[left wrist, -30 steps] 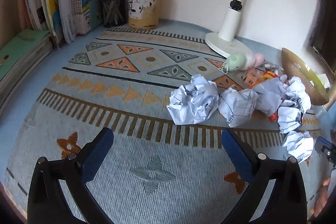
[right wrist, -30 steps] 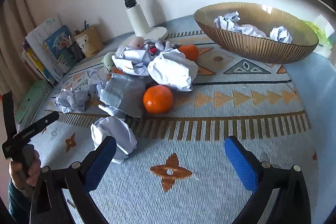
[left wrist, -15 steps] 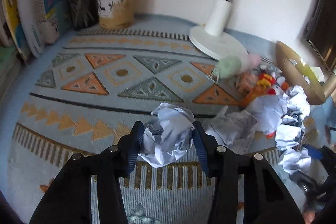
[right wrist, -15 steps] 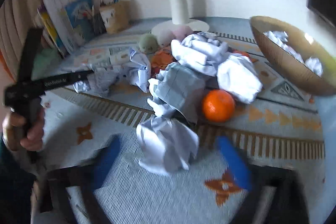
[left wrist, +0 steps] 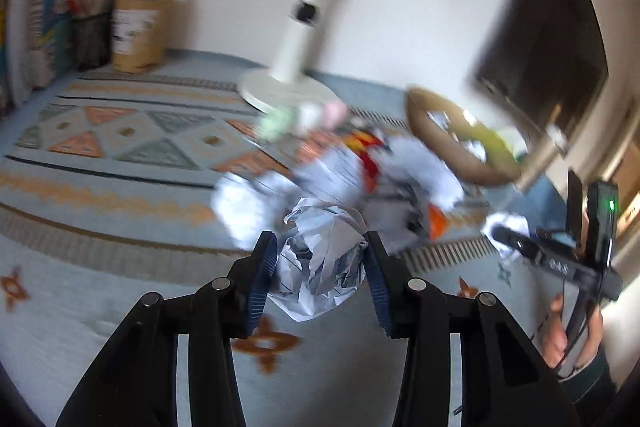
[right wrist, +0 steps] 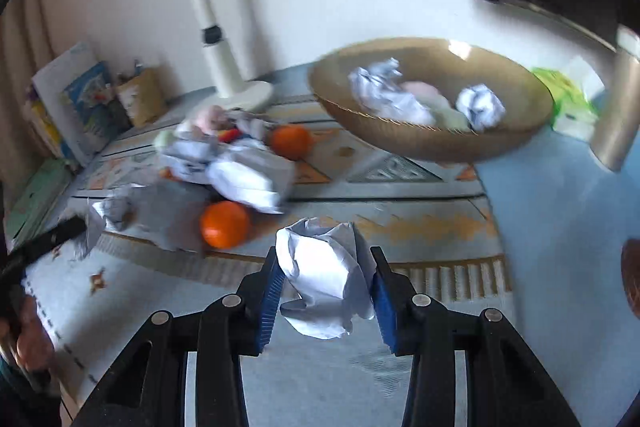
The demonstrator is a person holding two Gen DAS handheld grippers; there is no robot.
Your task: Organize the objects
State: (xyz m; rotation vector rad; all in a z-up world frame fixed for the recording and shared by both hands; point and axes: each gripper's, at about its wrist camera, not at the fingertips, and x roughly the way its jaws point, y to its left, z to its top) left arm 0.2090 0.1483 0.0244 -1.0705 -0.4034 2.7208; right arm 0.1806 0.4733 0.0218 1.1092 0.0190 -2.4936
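Pinching one crumpled paper ball [left wrist: 320, 259], the blue fingers [left wrist: 262, 275] of the left gripper [left wrist: 320, 277] press on it from both sides. The right gripper [right wrist: 326, 287] does the same with its two blue fingers [right wrist: 270, 301], which squeeze a second paper ball [right wrist: 324, 279]. Both balls are held up above the patterned mat [right wrist: 160, 307] that covers the desk [right wrist: 560, 235].

Past the right gripper, two oranges [right wrist: 225, 225] lie on the mat, one close and one farther back [right wrist: 291, 142]. Between them sits a messy pile of crumpled paper [right wrist: 244, 175], too blurred to count. Some small soft toys [right wrist: 208, 119] lie behind the pile, also blurred.

One wide brown bowl [right wrist: 420, 143] stands to the right of the pile. Inside it are two paper balls, a bigger one [right wrist: 380, 93] and a smaller one [right wrist: 480, 107], with something pale between them.

One white lamp stand [right wrist: 236, 91] rises at the back by the wall. In the far left corner stand two pen cups [left wrist: 138, 35], one tan and one dark, next to some upright books [left wrist: 56, 19]. In the left view, the person's right hand [left wrist: 568, 339] shows at the right edge, holding the other gripper's handle.
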